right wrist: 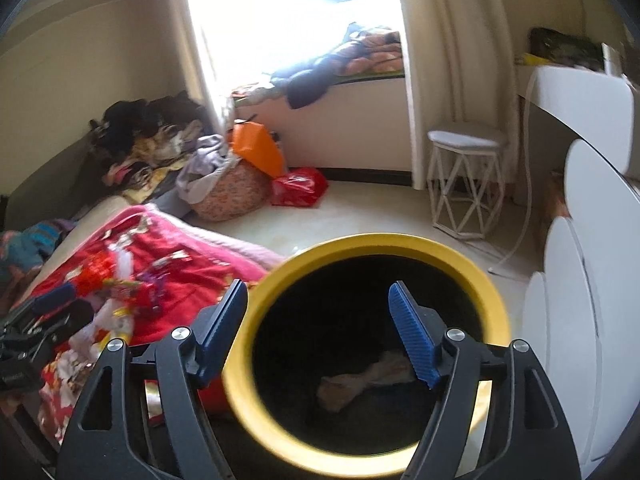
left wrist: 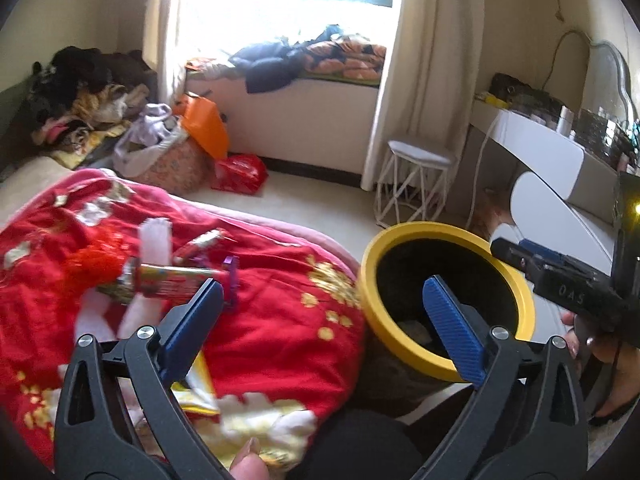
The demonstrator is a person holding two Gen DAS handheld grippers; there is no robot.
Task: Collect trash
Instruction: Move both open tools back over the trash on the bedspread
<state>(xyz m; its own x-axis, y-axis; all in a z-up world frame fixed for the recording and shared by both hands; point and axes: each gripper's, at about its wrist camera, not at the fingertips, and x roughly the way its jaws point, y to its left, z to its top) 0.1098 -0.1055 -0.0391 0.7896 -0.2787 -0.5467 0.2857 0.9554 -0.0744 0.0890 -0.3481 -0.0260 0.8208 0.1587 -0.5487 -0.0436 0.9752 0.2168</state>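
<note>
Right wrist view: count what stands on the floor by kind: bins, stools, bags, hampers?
Yellow-rimmed bin: 1
White stool: 1
Orange bag: 1
Red bag: 1
Floral hamper: 1
Total: 5

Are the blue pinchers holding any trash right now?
No. The left gripper and the right gripper are both open with nothing between their pads. A crumpled paper already lies inside the yellow-rimmed bin.
</note>
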